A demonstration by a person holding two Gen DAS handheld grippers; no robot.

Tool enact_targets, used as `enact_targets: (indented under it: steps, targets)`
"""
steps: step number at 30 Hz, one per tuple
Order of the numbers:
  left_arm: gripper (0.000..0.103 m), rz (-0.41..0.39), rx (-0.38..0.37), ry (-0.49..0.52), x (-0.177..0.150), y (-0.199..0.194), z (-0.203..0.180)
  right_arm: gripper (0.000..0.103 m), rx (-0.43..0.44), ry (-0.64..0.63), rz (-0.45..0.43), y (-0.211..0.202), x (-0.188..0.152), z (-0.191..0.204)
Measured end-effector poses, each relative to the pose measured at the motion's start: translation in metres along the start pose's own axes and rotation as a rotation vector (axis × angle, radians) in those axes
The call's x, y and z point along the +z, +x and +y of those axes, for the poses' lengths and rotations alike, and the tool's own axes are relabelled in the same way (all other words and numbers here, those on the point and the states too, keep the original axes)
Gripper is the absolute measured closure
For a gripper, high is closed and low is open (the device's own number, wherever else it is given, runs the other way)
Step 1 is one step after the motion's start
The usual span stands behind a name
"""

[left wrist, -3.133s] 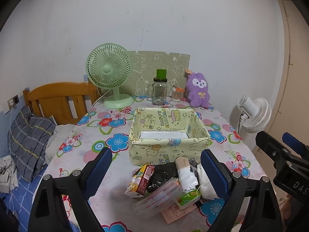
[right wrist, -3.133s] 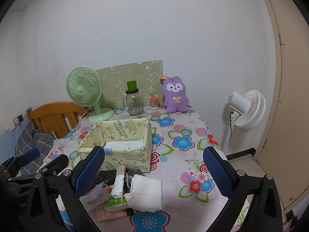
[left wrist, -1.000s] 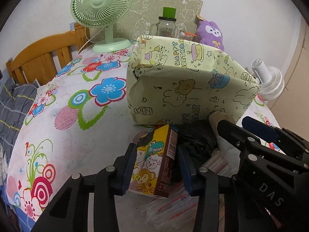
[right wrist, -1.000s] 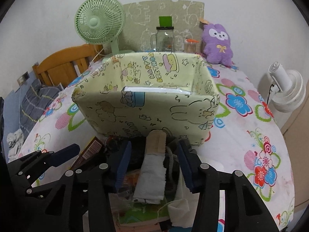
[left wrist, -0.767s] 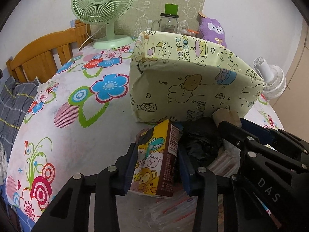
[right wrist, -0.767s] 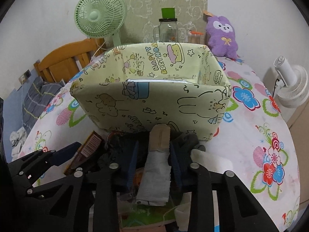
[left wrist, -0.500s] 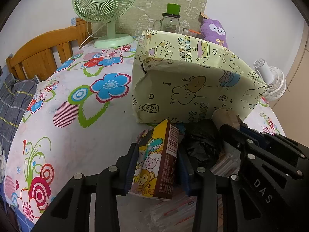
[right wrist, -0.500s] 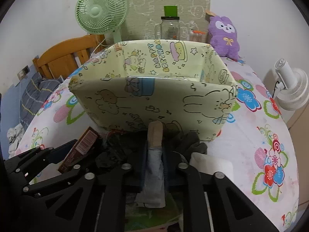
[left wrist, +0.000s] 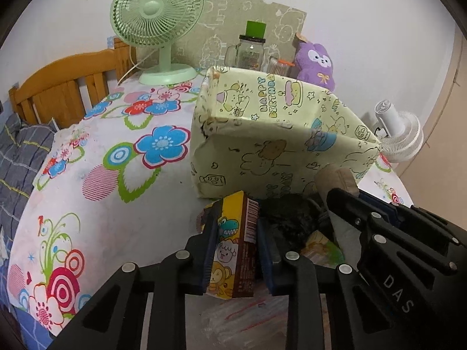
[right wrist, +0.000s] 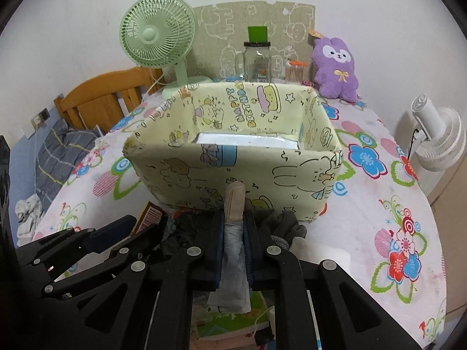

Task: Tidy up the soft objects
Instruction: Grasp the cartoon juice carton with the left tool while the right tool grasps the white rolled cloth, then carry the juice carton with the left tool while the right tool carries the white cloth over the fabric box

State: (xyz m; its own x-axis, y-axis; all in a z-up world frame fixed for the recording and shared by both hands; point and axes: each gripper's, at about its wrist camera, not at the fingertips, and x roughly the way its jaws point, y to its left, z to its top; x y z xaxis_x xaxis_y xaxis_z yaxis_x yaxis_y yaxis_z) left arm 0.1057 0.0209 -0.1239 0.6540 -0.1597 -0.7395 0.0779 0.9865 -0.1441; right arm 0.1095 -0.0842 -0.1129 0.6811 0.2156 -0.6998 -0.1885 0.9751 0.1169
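Your left gripper (left wrist: 236,230) grips a small cartoon-animal carton with a barcode (left wrist: 233,250), just near of the pale yellow fabric box (left wrist: 280,148) printed "HAPPY BIRTHDAY". Your right gripper (right wrist: 235,224), marked "DAS" on its body in the left view, clamps a flattened white-wrapped roll with a tan cardboard end (right wrist: 233,233), which touches the box's near wall. Black crumpled fabric (left wrist: 292,215) lies between them on the floral tablecloth (left wrist: 116,175).

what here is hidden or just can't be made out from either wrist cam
- Box floor: near wall hides most of it in the right view; the left view shows none.
- Black bundle: identity unclear, left view; tools overlap it.
- Wrapped roll: its sides are covered by the right tool.
- Carton: bottom hidden by the left tool.
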Motion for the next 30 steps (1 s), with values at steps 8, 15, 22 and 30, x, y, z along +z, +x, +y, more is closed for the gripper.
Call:
enact_targets:
  steps: [8,15,22,30]
  targets:
    - [0.08,-0.018,0.002,0.01,0.001,-0.012,-0.007,0.088,-0.004,0.007,-0.028,-0.014,0.001,-0.001]
    - [0.08,-0.052,0.011,0.026,0.006,-0.029,-0.013,0.088,0.004,0.017,-0.058,-0.031,0.004,-0.003]
    - [0.08,-0.09,0.008,0.045,0.009,-0.05,-0.022,0.088,0.001,0.022,-0.1,-0.055,0.006,-0.007]
    - [0.08,-0.123,0.016,0.067,0.015,-0.07,-0.032,0.088,-0.014,0.025,-0.14,-0.08,0.011,-0.009]
